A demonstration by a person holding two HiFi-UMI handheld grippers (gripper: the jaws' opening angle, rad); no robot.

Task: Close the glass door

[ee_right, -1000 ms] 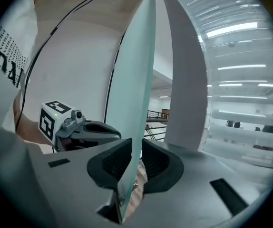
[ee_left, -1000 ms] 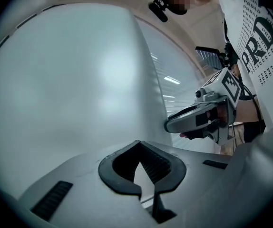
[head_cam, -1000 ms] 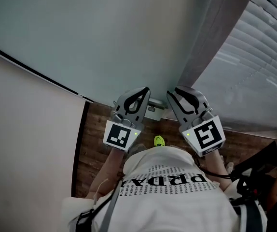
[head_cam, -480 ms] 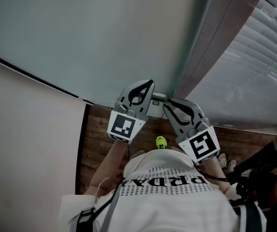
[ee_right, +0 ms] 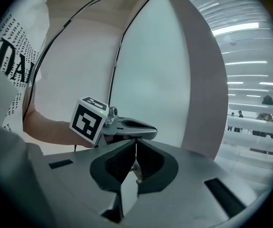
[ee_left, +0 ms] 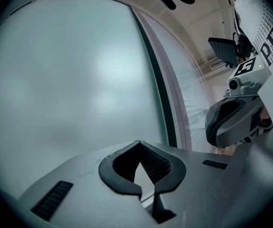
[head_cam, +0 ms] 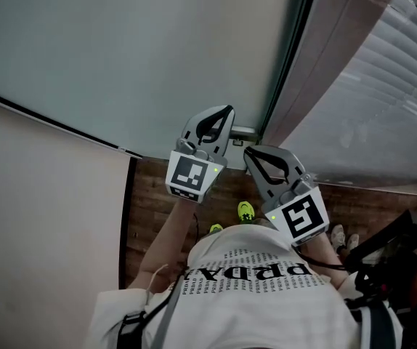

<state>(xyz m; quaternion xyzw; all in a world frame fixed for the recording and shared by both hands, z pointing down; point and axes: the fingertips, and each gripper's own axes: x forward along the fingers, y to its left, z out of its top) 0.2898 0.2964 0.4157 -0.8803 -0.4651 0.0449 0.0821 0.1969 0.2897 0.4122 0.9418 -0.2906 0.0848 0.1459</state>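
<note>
The person's white shirt (head_cam: 259,297) is carrying the only readable writing: large black letters spelling "PRDA", lying upside down in the head view, with rows of much smaller print around them that are too fine to read. The left gripper view is catching "PR" of it, the right gripper view "DA". The marker cubes are showing black-and-white square patterns, not words.

The left tongs (head_cam: 227,111) are sitting fully together with nothing clamped between them. They are pointing at the frosted glass door (head_cam: 136,49), close to its dark edge strip (head_cam: 290,49) and just beside a small metal fitting (head_cam: 243,131); whether the tip is touching cannot be told. The right tongs (head_cam: 248,152) are also pressing tip to tip, holding nothing, and hanging just beside the left tongs, slightly lower.

The glass door is filling the upper left of the head view, running down to the wooden floor (head_cam: 150,202). Slatted blinds (head_cam: 390,86) are lying beyond the frame on the right.
</note>
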